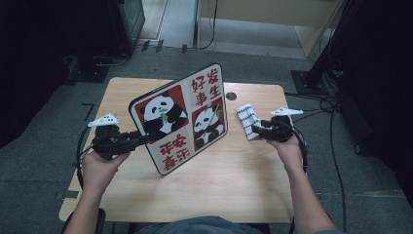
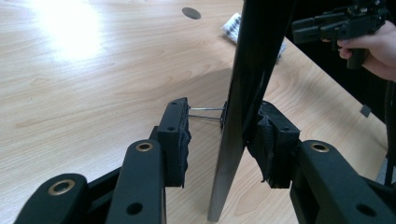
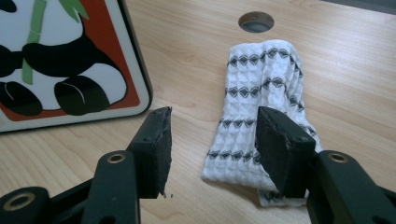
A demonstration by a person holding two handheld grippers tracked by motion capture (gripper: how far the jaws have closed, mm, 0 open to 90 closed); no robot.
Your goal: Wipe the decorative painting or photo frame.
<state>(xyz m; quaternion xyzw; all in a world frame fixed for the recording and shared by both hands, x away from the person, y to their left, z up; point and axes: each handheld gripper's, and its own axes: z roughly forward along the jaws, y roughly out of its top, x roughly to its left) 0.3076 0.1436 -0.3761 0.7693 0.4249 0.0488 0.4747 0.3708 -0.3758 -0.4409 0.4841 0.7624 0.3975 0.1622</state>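
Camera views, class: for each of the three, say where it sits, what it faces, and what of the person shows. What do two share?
High view: above the table, looking down on the panda-printed board; forearms, both grippers.
Left gripper view: on the left gripper, facing the board's edge; own black jaws, far hand.
Right gripper view: on the right gripper, facing the white patterned cloth; own jaws.
Shared: both gripper views show board and cloth.

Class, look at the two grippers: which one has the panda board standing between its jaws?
The left gripper: the panda board's edge stands between its jaws. The right gripper hovers open at the folded cloth.
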